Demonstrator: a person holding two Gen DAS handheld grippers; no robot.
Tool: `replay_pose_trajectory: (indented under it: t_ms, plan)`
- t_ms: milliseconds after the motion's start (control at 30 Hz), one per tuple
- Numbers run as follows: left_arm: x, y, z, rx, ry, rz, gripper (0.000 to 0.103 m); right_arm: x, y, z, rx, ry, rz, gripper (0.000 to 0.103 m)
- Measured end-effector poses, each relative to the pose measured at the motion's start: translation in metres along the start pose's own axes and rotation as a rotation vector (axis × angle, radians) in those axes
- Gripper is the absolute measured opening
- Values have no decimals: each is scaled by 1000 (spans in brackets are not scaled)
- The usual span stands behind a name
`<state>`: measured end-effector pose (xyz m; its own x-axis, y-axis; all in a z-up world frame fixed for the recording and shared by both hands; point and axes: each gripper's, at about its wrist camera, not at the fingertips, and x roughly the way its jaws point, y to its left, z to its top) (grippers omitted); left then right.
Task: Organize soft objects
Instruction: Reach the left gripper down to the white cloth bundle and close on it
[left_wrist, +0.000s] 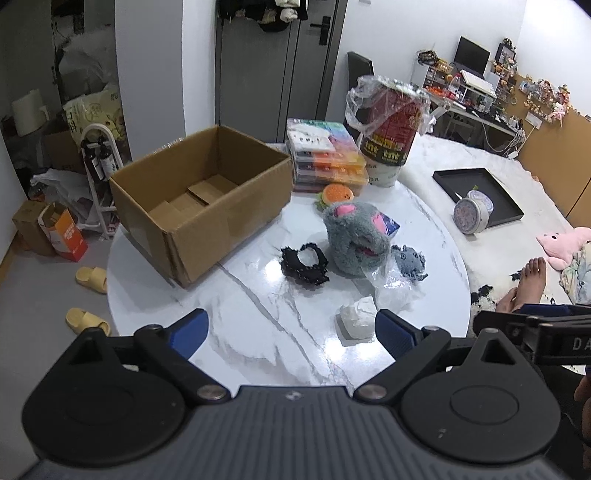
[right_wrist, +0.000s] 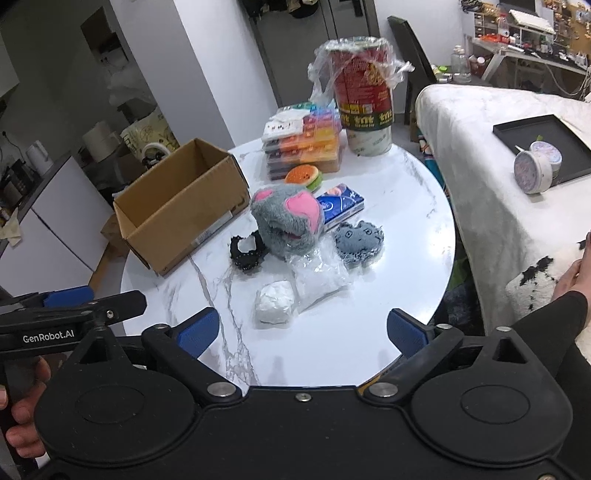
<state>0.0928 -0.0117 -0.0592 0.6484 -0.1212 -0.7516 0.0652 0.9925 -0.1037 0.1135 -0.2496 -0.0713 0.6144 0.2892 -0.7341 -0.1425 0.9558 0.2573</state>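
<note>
- My left gripper (left_wrist: 291, 334) hangs over the near edge of the round marble table (left_wrist: 258, 321), its tongs spread wide with nothing between them.
- My right gripper (right_wrist: 302, 332) is also over the near edge, tongs wide and empty.
- The cardboard box (left_wrist: 207, 199) sits open at the table's left edge; I see only its bare bottom flaps inside.
- The grey plush with pink ears (left_wrist: 356, 240) stands mid-table, right of the box.
- The black frilly piece (left_wrist: 304, 264) lies just left of the plush, between it and the box.
- The small grey knitted toy (right_wrist: 360, 240) lies just right of the plush, resting partly on a clear plastic bag (right_wrist: 317, 277).
- A white crumpled wad (right_wrist: 275, 302) lies nearest to me, touching that bag's left side.
- The burger-shaped soft toy (left_wrist: 338, 194) sits behind the plush, against a stack of colourful plastic cases (left_wrist: 325, 155) at the far edge.
- A blue tissue pack (right_wrist: 341, 203) lies behind the plush's right side.
- A red tub wrapped in plastic (right_wrist: 364, 96) stands at the far edge.
</note>
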Motion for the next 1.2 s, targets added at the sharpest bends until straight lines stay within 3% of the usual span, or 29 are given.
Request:
replay_pose_trajectory:
  t_ms: [333, 567, 1200]
  plan:
    - [35, -13, -2, -12, 49, -7, 84, 37, -12, 1, -1, 34, 36, 75]
    - [68, -17, -6, -33, 111, -41, 74, 58, -19, 0, -4, 10, 77, 60]
    - [143, -36, 12, -85, 261, -130, 70, 82, -73, -5, 184, -14, 94, 57]
